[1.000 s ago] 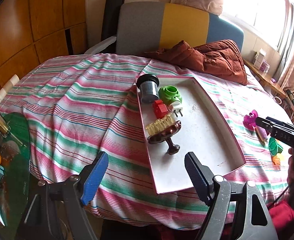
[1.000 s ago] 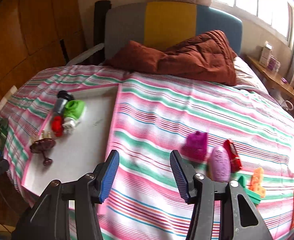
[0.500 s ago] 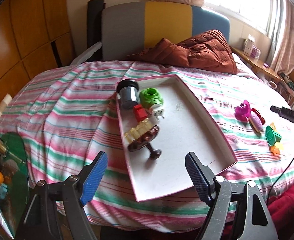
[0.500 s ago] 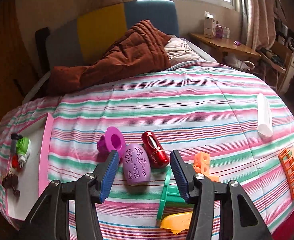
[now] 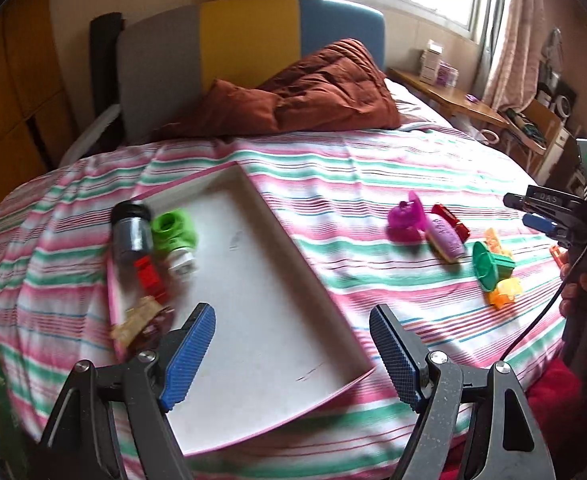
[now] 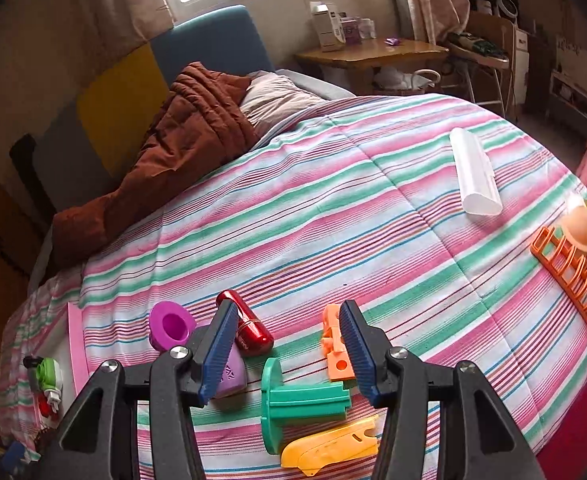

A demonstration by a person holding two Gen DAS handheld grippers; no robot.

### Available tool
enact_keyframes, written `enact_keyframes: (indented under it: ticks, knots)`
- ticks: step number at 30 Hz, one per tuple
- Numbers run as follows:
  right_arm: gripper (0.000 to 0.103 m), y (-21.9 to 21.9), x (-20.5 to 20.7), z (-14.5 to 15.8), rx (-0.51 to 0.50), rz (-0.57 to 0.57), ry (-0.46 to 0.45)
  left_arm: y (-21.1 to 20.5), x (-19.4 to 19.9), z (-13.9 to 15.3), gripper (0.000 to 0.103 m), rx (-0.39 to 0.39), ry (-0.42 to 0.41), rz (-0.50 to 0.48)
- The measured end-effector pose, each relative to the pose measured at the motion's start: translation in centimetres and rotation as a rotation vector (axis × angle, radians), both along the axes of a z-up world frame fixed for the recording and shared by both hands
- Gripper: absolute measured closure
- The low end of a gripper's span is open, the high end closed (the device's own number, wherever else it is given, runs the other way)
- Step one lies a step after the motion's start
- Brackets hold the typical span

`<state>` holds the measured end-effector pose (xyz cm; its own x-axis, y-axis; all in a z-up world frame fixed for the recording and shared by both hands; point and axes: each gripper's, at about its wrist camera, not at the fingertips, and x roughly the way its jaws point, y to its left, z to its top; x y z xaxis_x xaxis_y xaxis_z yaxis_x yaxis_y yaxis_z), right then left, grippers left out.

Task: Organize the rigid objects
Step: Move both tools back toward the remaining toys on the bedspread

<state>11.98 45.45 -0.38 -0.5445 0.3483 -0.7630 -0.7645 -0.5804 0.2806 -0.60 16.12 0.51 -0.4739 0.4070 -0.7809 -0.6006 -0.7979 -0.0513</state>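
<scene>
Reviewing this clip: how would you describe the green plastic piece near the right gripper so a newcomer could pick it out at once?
On the striped bedspread, look just ahead of the right gripper, whose fingers are open. The green piece lies on its side between the orange block and the yellow piece. Only it has a round flange on a ribbed stem.

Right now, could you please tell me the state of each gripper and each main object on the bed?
left gripper: open, empty, over the tray's near end.
right gripper: open, empty, above the loose toys.
tray: on the bedspread, partly filled.
dark jar: in the tray, lid on.
green spool: lying on its side, outside the tray.
red capsule: lying flat, outside the tray.
white tube: lying alone on the bedspread.
</scene>
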Motion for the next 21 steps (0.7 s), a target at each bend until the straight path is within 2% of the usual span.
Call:
enact_keyframes:
  ticks: [4,9,13,18,21]
  knots:
    - [0.050,0.3,0.2,-0.2,-0.040,-0.003,0.016,3.8,-0.4,-0.2,0.023,0.007,-0.028,-0.058]
    - [0.050,0.0,-0.1,0.0,-0.042,0.018,0.021,7.9,-2.3,-1.4,0.025,0.046,-0.134,-0.090]
    - [0.050,0.3,0.1,0.0,-0.064,0.012,0.039,11.0,-3.6,-1.9,0.023,0.071,-0.180,-0.107]
    - [0.050,0.8,0.5,0.0,-0.090,0.002,0.059,14.0,-5.5,-3.2,0.019,0.095,-0.249,-0.080]
    - [0.050,0.8,0.5,0.0,-0.101,0.003,0.069,15.3,-6.2,-3.7,0.018,0.112,-0.243,-0.075]
